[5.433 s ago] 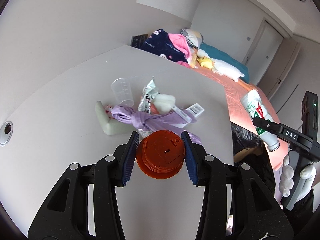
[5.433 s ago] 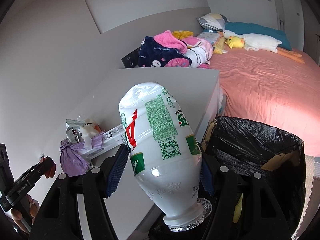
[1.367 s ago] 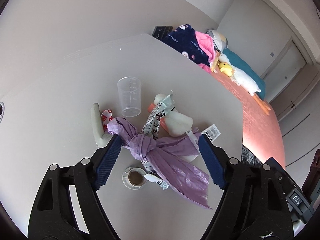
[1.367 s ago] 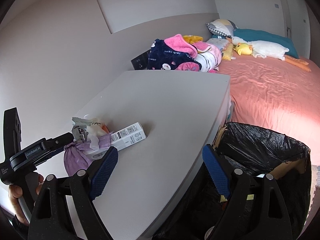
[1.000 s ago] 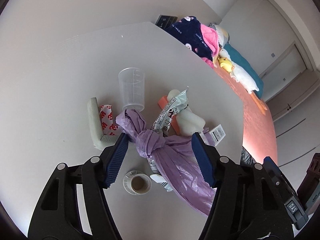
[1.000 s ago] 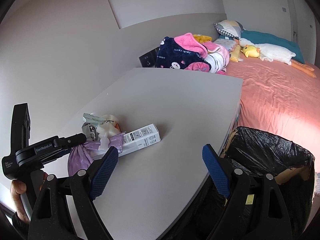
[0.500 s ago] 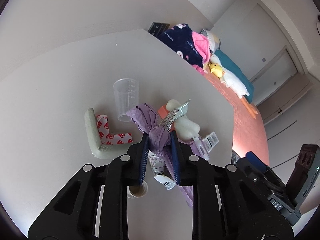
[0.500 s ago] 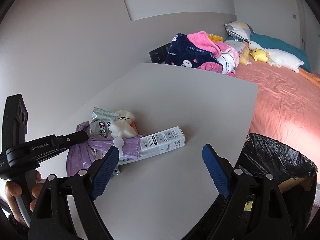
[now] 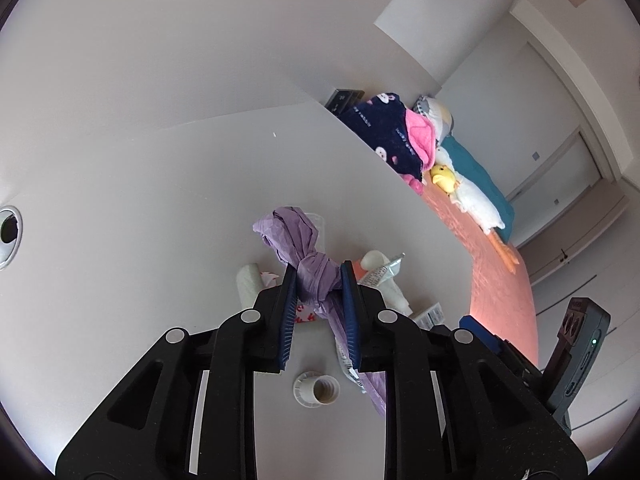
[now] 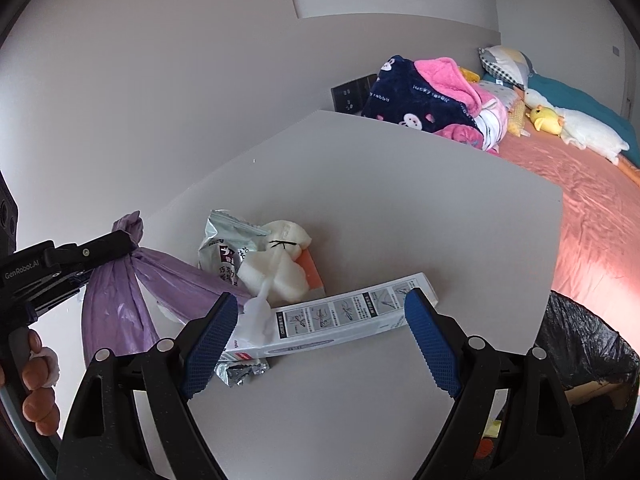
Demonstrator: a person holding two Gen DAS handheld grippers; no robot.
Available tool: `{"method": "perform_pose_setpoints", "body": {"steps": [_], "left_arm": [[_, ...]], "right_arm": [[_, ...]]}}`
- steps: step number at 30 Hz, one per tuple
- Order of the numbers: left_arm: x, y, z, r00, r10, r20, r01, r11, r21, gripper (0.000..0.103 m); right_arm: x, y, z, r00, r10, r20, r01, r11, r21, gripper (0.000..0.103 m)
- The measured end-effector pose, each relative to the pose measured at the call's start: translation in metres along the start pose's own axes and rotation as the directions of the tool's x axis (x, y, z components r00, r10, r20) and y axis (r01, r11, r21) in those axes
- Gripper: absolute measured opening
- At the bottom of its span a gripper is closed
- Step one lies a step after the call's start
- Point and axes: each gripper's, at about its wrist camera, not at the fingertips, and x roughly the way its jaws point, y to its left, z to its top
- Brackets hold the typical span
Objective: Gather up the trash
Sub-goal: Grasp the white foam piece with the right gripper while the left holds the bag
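Observation:
My left gripper [image 9: 318, 280] is shut on the knot of a purple plastic bag [image 9: 298, 240] and lifts it above the white table [image 9: 160, 208]; the bag [image 10: 116, 292] hangs from it at the left of the right wrist view. My right gripper [image 10: 320, 332] is open and empty, its jaws straddling a long white carton [image 10: 348, 316] that lies flat. Behind the carton lie a silver snack wrapper [image 10: 224, 252], a white wad [image 10: 276, 264] and an orange piece [image 10: 312, 272]. A black-lined trash bin [image 10: 580, 344] stands at the table's right edge.
A white bottle cap [image 9: 318, 390] and a white foam piece with red print [image 9: 250, 284] lie on the table under my left gripper. A crumpled foil scrap [image 10: 240, 372] lies by my right gripper's left finger. A bed [image 10: 600, 208] with blankets and plush toys lies beyond.
My left gripper has closed on the purple bag's knot and raised it off the table. My right gripper has moved in over the white carton, still open.

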Motion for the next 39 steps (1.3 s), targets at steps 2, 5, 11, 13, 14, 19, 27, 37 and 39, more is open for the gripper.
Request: {"method": "perform_pose_setpoints", "body": {"steps": [2,5,11,13,14,19,27,37,39], "left_arm": [[-0.004,0.006,0.003,1.000,0.013,0.014,-0.012,1.000,-0.013,0.021],[-0.011,0.014,0.006,0.999,0.017,0.029,-0.017,0.999,-0.031,0.021],[-0.024,0.020,0.010,0.997,0.043,0.066,-0.040,0.998,-0.041,0.021],[-0.026,0.023,0.010,0.997,0.040,0.067,-0.037,0.998,-0.050,0.021],[-0.027,0.023,0.010,0.997,0.037,0.066,-0.034,0.998,-0.051,0.021],[-0.027,0.022,0.009,0.998,0.033,0.061,-0.031,0.999,-0.041,0.021],[-0.025,0.017,0.010,0.998,0.018,0.057,-0.017,1.000,-0.026,0.021],[-0.026,0.001,0.008,0.998,-0.025,0.057,0.024,1.000,0.009,0.021],[-0.030,-0.003,0.007,0.997,-0.034,0.062,0.033,0.999,0.018,0.021]], "right_arm": [[0.005,0.006,0.001,1.000,-0.001,-0.007,0.001,1.000,-0.014,0.086],[0.014,0.012,0.003,1.000,-0.008,-0.016,0.008,1.000,-0.029,0.086],[0.034,0.024,0.015,0.998,-0.034,-0.060,0.029,0.996,-0.079,0.075],[0.042,0.024,0.017,0.996,-0.032,-0.088,0.026,0.997,-0.075,0.067],[0.046,0.024,0.017,0.995,-0.025,-0.102,0.018,0.998,-0.067,0.064],[0.056,0.018,0.014,0.990,0.025,-0.136,-0.027,1.000,-0.010,0.029],[0.032,0.020,0.018,0.999,0.002,-0.036,-0.003,1.000,-0.028,0.020],[0.005,-0.001,0.020,1.000,-0.023,0.007,0.022,0.999,0.039,0.020],[-0.004,-0.004,0.020,0.999,-0.037,0.030,0.035,0.998,0.049,0.020]]}}
